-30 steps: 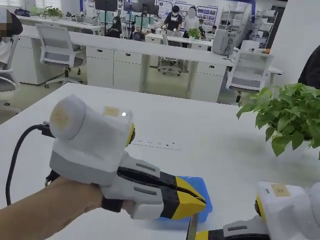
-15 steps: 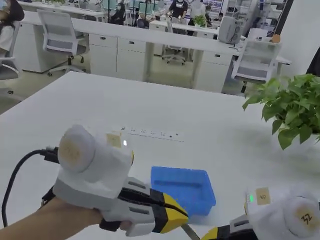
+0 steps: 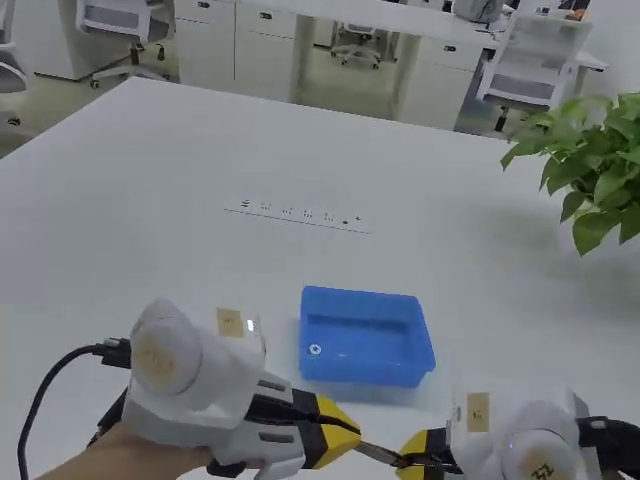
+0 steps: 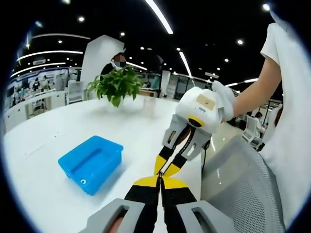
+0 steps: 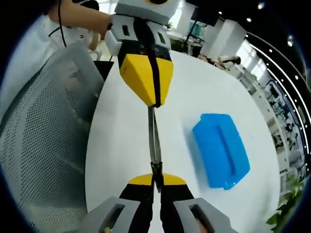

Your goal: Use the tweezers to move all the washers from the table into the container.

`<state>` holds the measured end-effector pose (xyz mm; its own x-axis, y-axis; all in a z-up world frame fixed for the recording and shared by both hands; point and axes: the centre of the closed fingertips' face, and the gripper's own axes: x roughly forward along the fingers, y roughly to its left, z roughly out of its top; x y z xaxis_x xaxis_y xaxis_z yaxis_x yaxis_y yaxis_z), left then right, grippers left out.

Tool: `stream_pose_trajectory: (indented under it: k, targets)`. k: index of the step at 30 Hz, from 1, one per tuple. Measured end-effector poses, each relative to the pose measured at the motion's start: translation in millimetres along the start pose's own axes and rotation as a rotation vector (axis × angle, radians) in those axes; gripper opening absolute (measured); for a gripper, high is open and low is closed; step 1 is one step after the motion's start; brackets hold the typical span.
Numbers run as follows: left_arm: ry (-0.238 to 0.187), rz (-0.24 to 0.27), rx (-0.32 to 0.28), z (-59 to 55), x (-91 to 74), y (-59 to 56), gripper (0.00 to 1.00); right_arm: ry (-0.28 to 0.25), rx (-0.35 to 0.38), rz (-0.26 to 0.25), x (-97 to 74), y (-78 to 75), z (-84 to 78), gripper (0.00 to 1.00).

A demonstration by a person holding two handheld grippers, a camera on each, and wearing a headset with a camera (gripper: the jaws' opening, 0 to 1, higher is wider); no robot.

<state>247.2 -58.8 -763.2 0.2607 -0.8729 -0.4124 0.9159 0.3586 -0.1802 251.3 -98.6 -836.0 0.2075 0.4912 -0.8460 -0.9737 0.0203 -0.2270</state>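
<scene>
Before bin [image 3: 365,368], left claw [image 3: 352,440] and right claw [image 5: 158,182] each clamp tweezers [image 5: 154,141] end; steel thin, probably slick, so pinch mid-arms.

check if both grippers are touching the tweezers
Touching. In the right gripper view the tweezers run between them, one end clamped by the left gripper, the other by the right gripper, jaws shut on it.

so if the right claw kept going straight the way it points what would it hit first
Most likely the left claw: the tweezers run straight from the right claw into its yellow tips. The blue container sits off to one side of that line.
</scene>
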Motion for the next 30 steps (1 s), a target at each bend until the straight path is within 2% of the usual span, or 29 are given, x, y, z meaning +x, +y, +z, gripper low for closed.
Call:
stream_pose_trajectory:
  k: [1, 2, 4, 5, 7, 8, 9, 12, 14, 16, 18, 21, 22, 25, 27, 29, 30]
  targets:
    - [0.019, 0.002, 0.004, -4.0, 1.0, 2.3, 0.0, 0.0, 0.002, 0.002, 1.3, -0.4, -1.1, 0.0]
    - [0.066, 0.003, 0.012, -13.4, 1.5, 5.9, 0.0, 0.0, 0.002, 0.002, 2.6, -1.6, -2.6, 0.0]
    - [0.127, 0.0, 0.019, -26.2, 4.6, 10.4, 0.01, 0.011, -0.017, -0.007, 4.4, -5.7, -5.7, 0.0]
    - [0.118, 0.001, 0.017, -26.4, 7.0, 11.6, 0.03, 0.012, -0.02, -0.006, 5.1, -6.8, -6.4, 0.0]
    - [0.135, -0.013, 0.002, -31.3, 10.4, 12.7, 0.01, 0.016, -0.036, -0.007, 6.8, -8.9, -7.6, 0.0]
    - [0.147, -0.012, -0.002, -33.5, 11.6, 14.3, 0.01, 0.024, -0.067, -0.01, 7.7, -9.7, -8.4, 0.0]
    - [0.16, -0.02, -0.004, -36.1, 13.0, 14.2, 0.01, 0.056, -0.13, -0.019, 9.2, -11.5, -11.9, 0.0]
    - [0.216, -0.035, 0.0, -45.4, 17.7, 16.2, 0.01, 0.083, -0.154, -0.009, 15.2, -7.6, -16.5, 0.0]
    - [0.258, -0.042, 0.003, -52.5, 19.5, 17.2, 0.02, 0.114, -0.202, -0.012, 17.2, -8.4, -20.2, 0.0]
    - [0.284, -0.047, 0.004, -57.6, 21.7, 17.1, 0.03, 0.142, -0.213, -0.003, 20.8, -6.8, -24.9, 0.0]
    - [0.332, -0.052, 0.016, -67.0, 23.8, 17.5, 0.03, 0.166, -0.234, 0.005, 25.0, -4.9, -29.2, 0.0]
    - [0.388, -0.027, 0.044, -78.8, 28.2, 24.3, 0.0, 0.176, -0.27, 0.009, 28.0, -1.3, -29.9, 0.0]
    - [0.39, -0.03, 0.052, -79.7, 30.0, 23.8, 0.0, 0.175, -0.256, 0.015, 28.5, -0.7, -28.9, 0.0]
    - [0.437, -0.037, 0.073, -87.9, 31.6, 23.1, 0.0, 0.171, -0.218, 0.02, 30.5, -1.1, -29.6, 0.0]
    - [0.462, -0.047, 0.077, -93.9, 32.4, 21.3, 0.01, 0.174, -0.216, 0.016, 31.0, -1.8, -31.5, 0.0]
    - [0.489, -0.028, 0.091, -99.0, 31.3, 23.3, 0.06, 0.154, -0.247, 0.009, 31.1, -2.0, -30.0, 0.0]
    - [0.45, -0.029, 0.107, -94.5, 38.0, 24.4, 0.05, 0.16, -0.246, 0.002, 30.8, -2.7, -31.9, 0.0]
